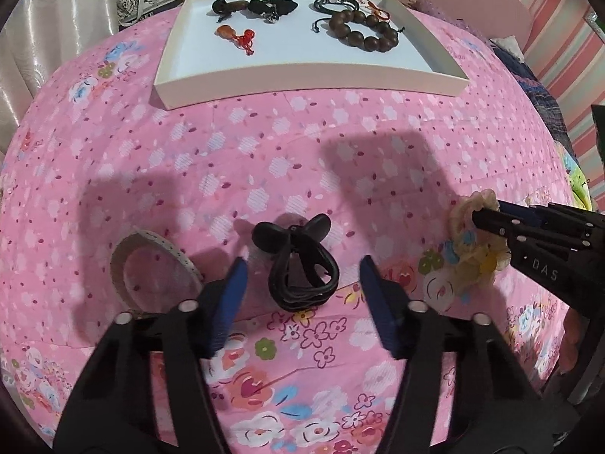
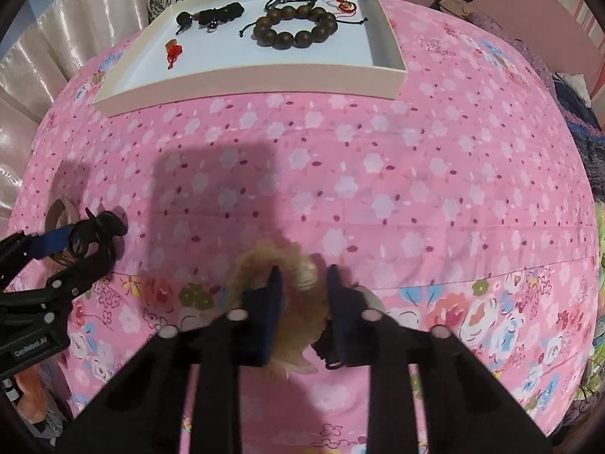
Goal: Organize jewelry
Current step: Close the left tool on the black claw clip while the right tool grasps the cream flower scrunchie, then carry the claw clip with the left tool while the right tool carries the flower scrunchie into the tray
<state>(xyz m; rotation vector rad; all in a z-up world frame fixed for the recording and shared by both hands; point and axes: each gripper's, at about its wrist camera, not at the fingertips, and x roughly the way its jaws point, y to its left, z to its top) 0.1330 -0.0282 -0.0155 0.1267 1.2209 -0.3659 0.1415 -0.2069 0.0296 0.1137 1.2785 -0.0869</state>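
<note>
A black hair clip with looped bands [image 1: 298, 265] lies on the pink floral cover, between the open fingers of my left gripper [image 1: 302, 268], which does not touch it. My right gripper [image 2: 304, 278] straddles a cream frilly scrunchie [image 2: 298, 302]; its jaws have narrowed onto it. The scrunchie [image 1: 478, 242] and the right gripper [image 1: 487, 219] also show at the right of the left wrist view. A white tray [image 1: 302, 77] at the back holds a brown bead bracelet [image 1: 365, 30], dark cord pieces and small red charms.
A pale speckled bangle [image 1: 151, 261] lies left of the black clip. Curtains hang at the back left. Folded fabrics and clutter line the right edge of the bed. The left gripper [image 2: 81, 244] shows at the left of the right wrist view.
</note>
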